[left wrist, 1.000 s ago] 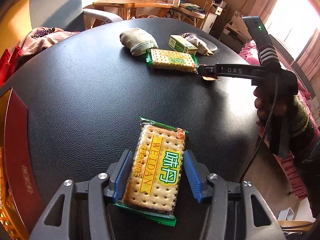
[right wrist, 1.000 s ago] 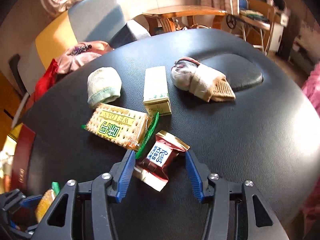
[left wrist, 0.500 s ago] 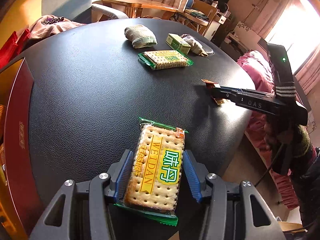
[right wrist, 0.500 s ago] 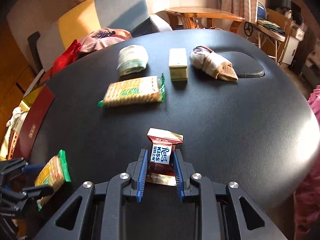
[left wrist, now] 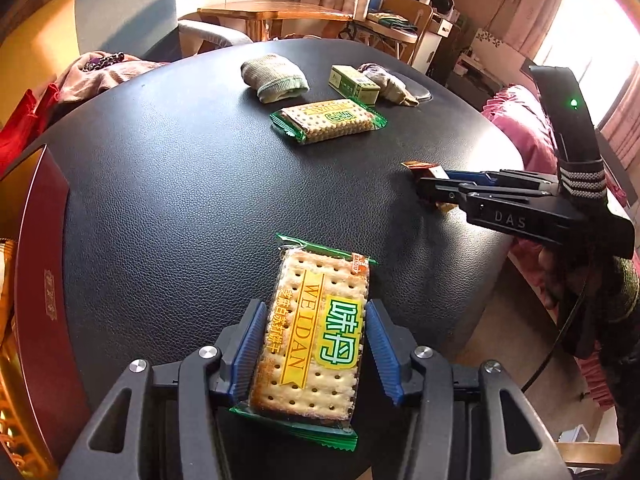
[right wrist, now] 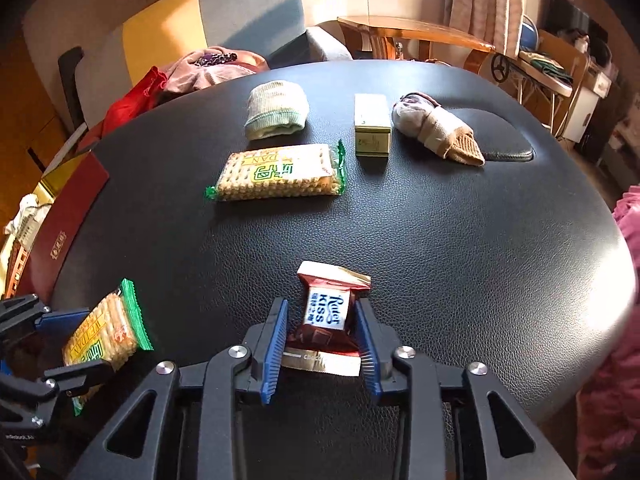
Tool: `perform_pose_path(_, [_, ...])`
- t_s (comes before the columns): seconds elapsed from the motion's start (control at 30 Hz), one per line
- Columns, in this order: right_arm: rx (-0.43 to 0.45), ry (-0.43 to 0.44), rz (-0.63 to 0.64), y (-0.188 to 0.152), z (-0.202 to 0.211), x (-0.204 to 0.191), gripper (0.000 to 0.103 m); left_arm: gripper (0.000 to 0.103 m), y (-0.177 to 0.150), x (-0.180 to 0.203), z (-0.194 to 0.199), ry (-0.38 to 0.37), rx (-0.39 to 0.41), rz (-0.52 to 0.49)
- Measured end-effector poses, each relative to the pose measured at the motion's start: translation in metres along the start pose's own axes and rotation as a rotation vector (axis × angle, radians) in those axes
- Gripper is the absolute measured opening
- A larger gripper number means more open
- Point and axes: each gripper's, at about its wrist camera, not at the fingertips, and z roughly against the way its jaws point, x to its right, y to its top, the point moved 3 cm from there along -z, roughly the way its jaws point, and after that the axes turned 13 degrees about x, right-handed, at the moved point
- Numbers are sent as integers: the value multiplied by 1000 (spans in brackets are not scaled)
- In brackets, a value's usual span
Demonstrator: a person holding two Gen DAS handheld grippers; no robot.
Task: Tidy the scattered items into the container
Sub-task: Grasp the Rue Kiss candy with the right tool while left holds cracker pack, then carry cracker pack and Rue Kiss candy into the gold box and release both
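Note:
My left gripper is shut on a cracker pack with a green wrapper and holds it above the black table; it also shows in the right wrist view. My right gripper is shut on a red chocolate packet, held above the table near its right edge; it also shows in the left wrist view. A second cracker pack, a green box, a rolled green sock and a brown sock lie on the table's far side.
A dark red box stands at the table's left edge, with an orange basket beside it. A grey chair with clothes stands behind the table. Pink fabric lies off the right edge.
My right gripper closed on the chocolate packet, lifted it and drew back from the other items. My left gripper kept hold of its cracker pack and shifted slightly.

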Motion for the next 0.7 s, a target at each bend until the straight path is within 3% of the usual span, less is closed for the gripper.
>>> perform_pose_path(0.37, [39, 65, 55, 7, 11, -44, 26, 50, -4, -15, 24, 43, 71, 86])
perform_pose_path(0.7, [104, 166, 100, 24, 35, -91, 26, 50, 4, -42, 81, 90, 203, 181])
